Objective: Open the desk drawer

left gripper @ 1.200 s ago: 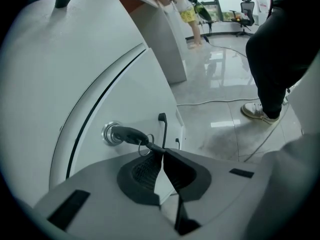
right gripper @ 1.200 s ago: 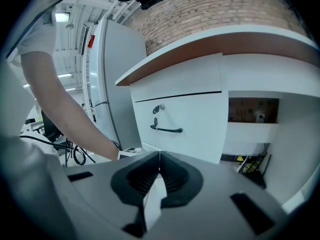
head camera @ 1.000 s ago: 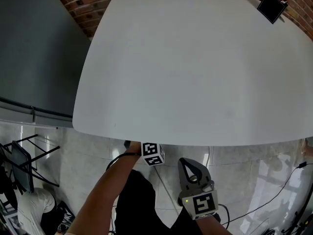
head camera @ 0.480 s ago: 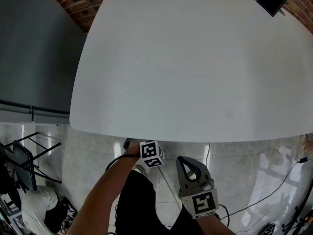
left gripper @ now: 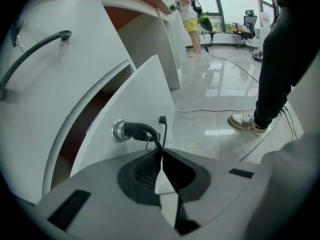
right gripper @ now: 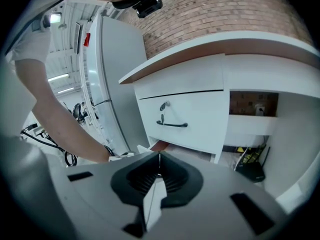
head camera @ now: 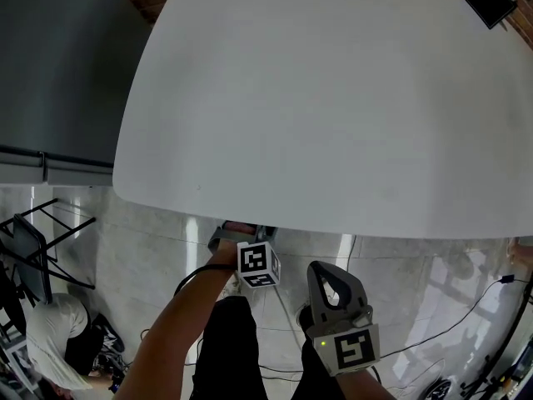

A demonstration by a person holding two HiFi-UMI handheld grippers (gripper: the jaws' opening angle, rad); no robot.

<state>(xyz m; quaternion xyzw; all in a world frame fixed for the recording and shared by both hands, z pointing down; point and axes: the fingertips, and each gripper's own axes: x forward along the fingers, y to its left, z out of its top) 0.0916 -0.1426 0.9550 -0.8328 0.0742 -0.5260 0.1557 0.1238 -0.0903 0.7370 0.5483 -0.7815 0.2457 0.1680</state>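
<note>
Work centres on the lower white desk drawer. It sits under the 6 o'clock edge of the broad white rounded desk top and stands partly out, with a dark reddish gap along its 9 o'clock side.

The left gripper has its jaws pressed together on the thin black bar handle of that drawer, which is seen end-on at 12 o'clock from the jaw tips. That pinch is what lets the person draw the front outward. The pull looks to be under way, with more travel to go. A black-headed key with a wire ring sits in the round metal lock at 9 o'clock from the handle, likely there because the drawer locks.

The right gripper hangs at 5 o'clock from the left one in the head view. Its jaws are closed on each other with nothing between them. It appears parked out of the drawer's path, since one hand is enough for this pull. Its view faces the upper white drawer, flush and shut, with a curved black handle and a small lock at 12 o'clock above that.

Count: two grippers, two drawers, two handles, two locks, one desk top.
</note>
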